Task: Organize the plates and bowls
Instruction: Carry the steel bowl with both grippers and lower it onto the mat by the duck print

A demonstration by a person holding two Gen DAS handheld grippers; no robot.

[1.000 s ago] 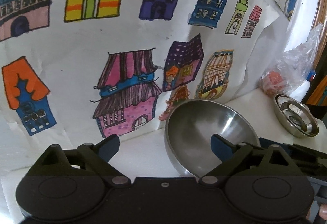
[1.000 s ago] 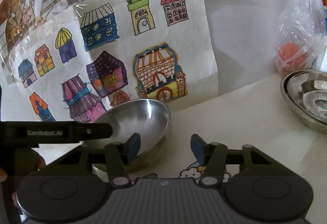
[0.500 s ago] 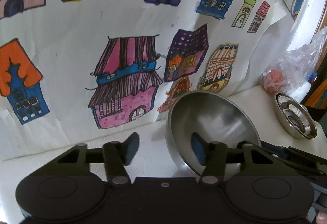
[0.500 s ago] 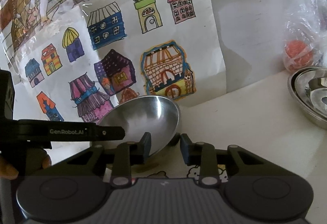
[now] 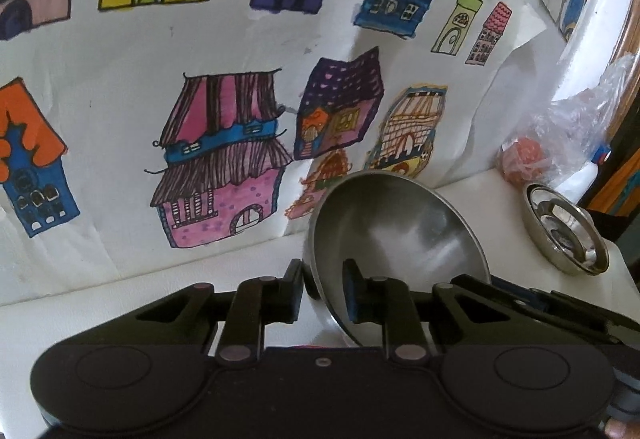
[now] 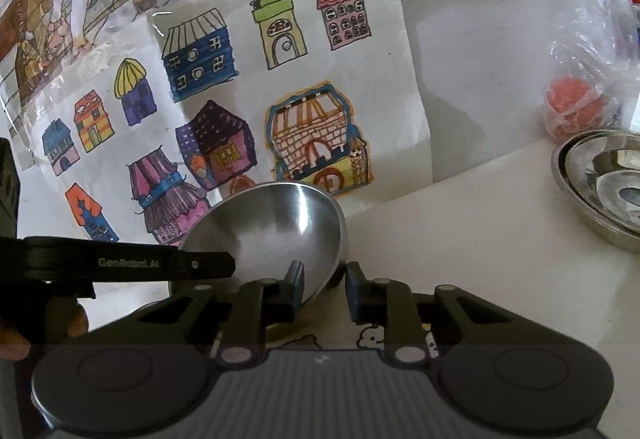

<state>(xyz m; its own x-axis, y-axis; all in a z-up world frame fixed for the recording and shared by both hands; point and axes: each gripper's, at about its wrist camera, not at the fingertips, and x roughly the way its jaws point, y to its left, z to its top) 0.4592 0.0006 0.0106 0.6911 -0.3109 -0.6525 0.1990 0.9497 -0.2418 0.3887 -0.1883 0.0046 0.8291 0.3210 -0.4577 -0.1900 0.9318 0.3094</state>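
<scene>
A shiny steel bowl stands tilted on the white counter against the wall, its hollow facing me. My left gripper is shut on the bowl's near left rim, one finger outside the wall and one inside. In the right wrist view the same bowl has its right rim pinched by my right gripper, also shut on it. The side of the left gripper shows there as a black bar. A stack of nested steel dishes sits further right on the counter.
A large sheet of coloured house drawings leans on the wall just behind the bowl. A clear plastic bag with something orange inside lies by the dish stack. A person's fingers hold the left gripper. White counter lies between bowl and stack.
Both grippers went from wide open to shut around the bowl's rim, the right one first. The left gripper also moved in closer to the bowl.
</scene>
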